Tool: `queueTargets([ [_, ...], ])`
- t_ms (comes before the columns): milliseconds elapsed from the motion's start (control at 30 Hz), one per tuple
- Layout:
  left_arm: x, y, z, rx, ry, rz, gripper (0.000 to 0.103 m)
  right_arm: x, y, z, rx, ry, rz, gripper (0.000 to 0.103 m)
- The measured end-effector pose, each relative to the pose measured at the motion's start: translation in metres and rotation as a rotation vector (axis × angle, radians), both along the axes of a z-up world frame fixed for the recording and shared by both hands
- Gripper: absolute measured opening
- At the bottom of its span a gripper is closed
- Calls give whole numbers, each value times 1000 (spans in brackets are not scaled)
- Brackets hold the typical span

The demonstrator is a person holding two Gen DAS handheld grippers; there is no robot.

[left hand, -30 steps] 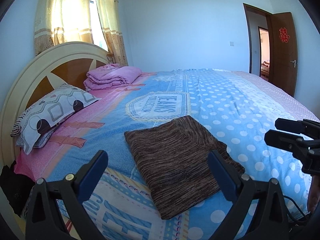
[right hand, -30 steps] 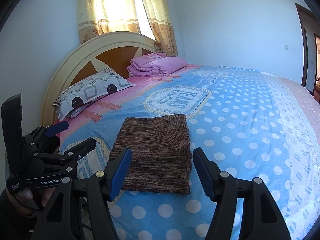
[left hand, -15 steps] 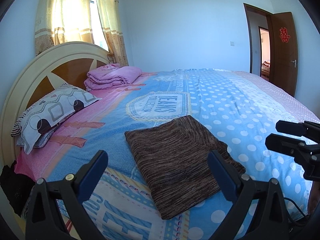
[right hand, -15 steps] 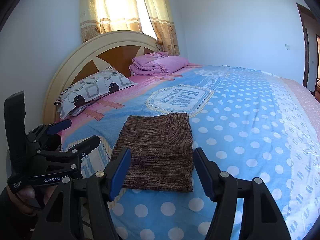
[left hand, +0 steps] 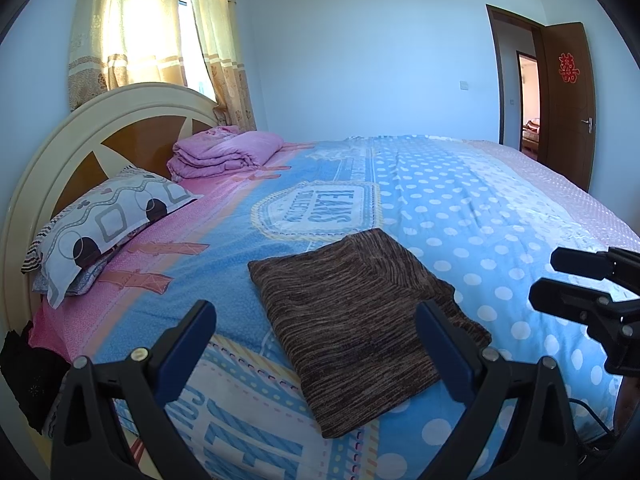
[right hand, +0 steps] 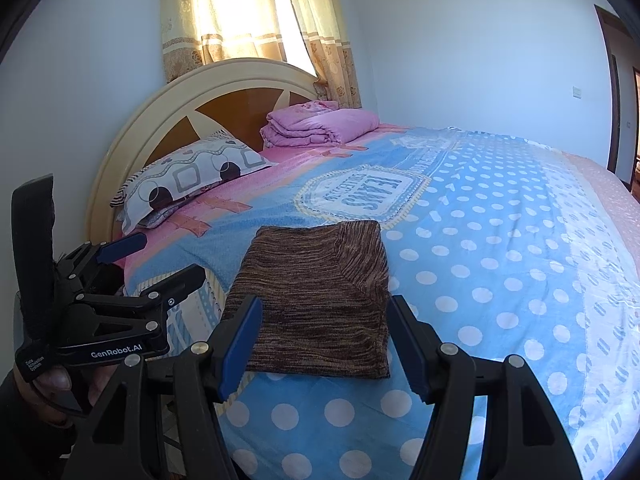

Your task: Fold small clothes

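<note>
Bedroom, patterned bedspread [left hand: 460,200] serving as the folding surface.

Both grippers are hovering with fingers spread wide, gripping nothing: the left gripper [left hand: 316,344] and right gripper [right hand: 326,338] are each framing the brown knit garment [right hand: 320,292], which is lying flat just beyond the fingertips. It is already sitting as a compact rectangle, so the fold is probably finished, with both tools standing clear to avoid disturbing it.

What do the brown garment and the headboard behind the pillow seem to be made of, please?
The brown garment looks like a soft knit, probably wool or acrylic: fine streaky ribs run across it, matte, and it lies limp in flat folds. The headboard seems to be wood or a wood-look board: glossy brown panels in a smooth cream-painted arched frame; whether it is solid cannot be told.
</note>
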State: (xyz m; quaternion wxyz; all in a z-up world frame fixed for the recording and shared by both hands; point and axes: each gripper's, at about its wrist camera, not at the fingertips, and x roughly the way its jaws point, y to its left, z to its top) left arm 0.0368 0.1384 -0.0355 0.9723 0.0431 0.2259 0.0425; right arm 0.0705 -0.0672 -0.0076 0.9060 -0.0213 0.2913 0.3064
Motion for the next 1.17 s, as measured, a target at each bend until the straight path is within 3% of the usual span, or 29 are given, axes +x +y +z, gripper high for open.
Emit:
queueTargets([
  [633,2,10,4,-16,-6,-5,103,-2,-6,4,32,-22,-15,65],
  [1167,8,26,-2,-25,-2,67,103,-2,-4,1,23,-9,-4,65],
])
